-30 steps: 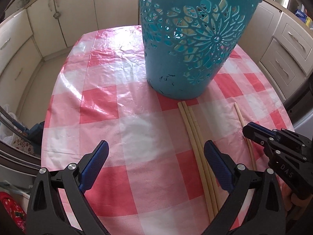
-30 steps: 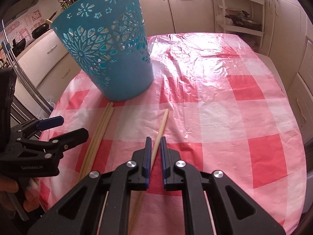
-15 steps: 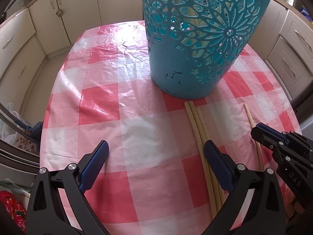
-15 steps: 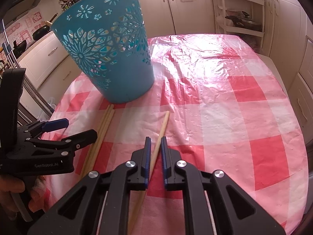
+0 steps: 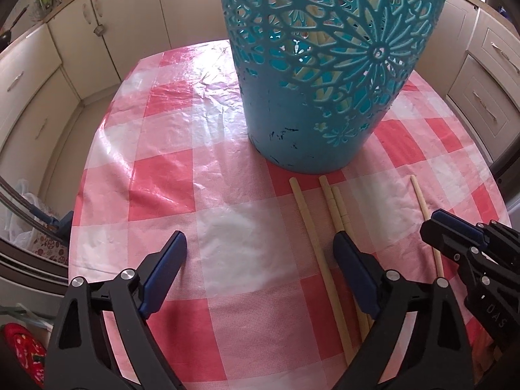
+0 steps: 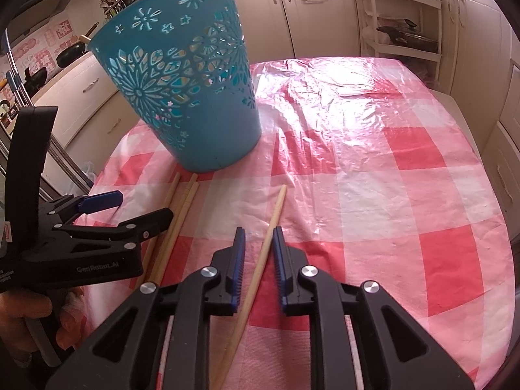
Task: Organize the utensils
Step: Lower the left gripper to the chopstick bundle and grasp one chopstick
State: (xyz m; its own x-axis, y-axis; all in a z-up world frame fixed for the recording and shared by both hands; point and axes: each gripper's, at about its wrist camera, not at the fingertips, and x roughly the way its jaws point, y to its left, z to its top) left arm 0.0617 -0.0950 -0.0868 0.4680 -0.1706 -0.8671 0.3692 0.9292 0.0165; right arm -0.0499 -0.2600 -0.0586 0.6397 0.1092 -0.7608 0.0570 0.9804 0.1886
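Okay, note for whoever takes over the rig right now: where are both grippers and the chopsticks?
Left gripper: open, empty, low over the checked tablecloth, beside the three loose chopsticks.
Right gripper: open, its fingers either side of the single chopstick, not clamped on it.
Teal basket stands upright at the chopsticks' far ends; pale sticks show through its cutouts.
Done: some already in the basket, it seems.
Left: all four chopsticks on the table.

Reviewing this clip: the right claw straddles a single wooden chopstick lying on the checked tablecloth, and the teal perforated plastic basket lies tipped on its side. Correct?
Not quite. The teal perforated plastic basket stands upright on its base, as the right wrist view shows. The rest holds: the right claw straddles the single wooden chopstick on the checked tablecloth.
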